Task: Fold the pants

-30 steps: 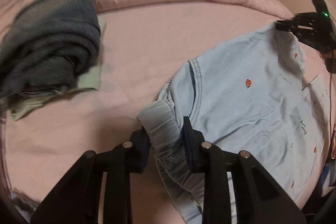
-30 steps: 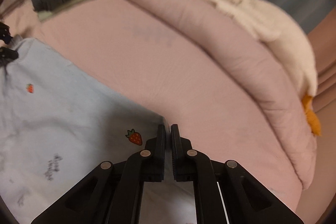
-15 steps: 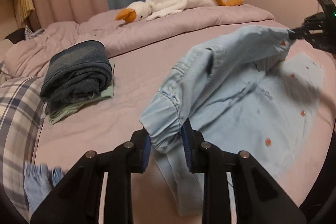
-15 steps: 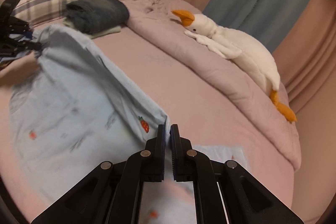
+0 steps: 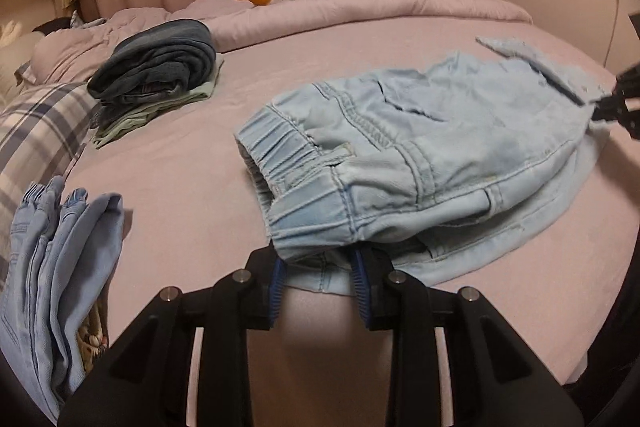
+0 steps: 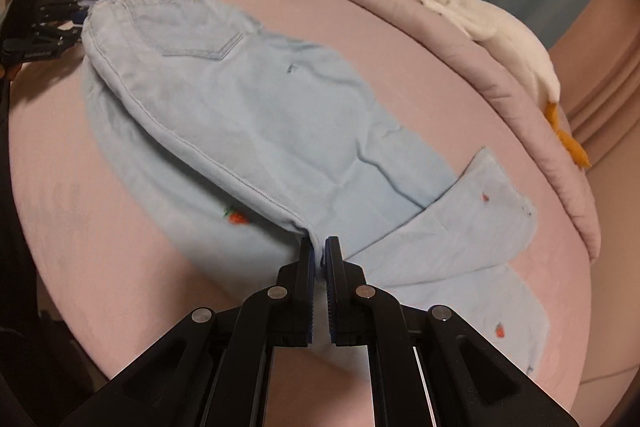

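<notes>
The left gripper (image 5: pixel 318 273) has its jaws partly apart, clamped on the elastic waistband of the light blue pants (image 6: pixel 256 115). The right gripper (image 6: pixel 319 251), jaws nearly together, pinches a leg edge. The pants stretch lengthwise between them, folded over on the pink bed (image 5: pixel 180 187), waistband towards the left gripper.

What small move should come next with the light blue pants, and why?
Probably lower and release. The light blue pants already lie folded lengthwise, one leg over the other, on the bed. The left claw holds the waistband and the right claw pinches the leg edge; one hem corner is flipped.
</notes>
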